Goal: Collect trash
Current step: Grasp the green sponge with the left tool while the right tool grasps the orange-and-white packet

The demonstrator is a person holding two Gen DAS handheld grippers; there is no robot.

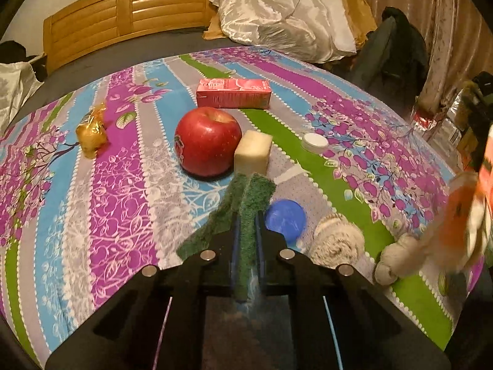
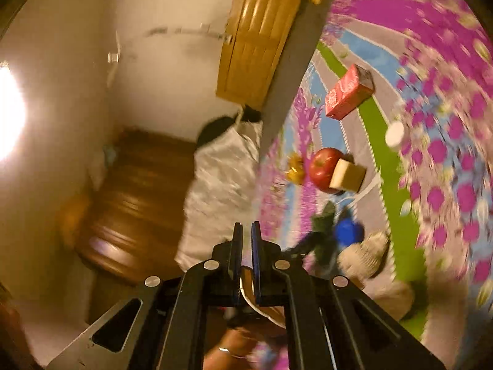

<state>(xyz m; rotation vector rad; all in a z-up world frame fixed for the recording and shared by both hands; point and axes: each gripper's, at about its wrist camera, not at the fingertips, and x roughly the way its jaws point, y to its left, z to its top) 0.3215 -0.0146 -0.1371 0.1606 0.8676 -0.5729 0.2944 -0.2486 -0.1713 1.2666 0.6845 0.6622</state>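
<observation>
Green scouring pad [image 1: 246, 212] (folded, perhaps) points lengthwise toward the sponge [image 1: 253, 153]

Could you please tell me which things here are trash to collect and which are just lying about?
Likely trash: green scouring pad in left gripper, blue cap, white cap, golden wrapper, pink carton.
Lying about: red apple, pale block.

Black hand-held gripper [image 1: 246, 212] — blue-edged fingers [image 1: 235, 240], round silver screws [image 1: 208, 255].

Slatted wooden headboard [image 1: 129, 9] vs pale wall [image 2: 77, 46]; beige curtain [image 1: 431, 15] at right; bright lamp glare [image 2: 9, 111]; brown wooden cabinet [image 2: 129, 203], prob. nightstand.
</observation>
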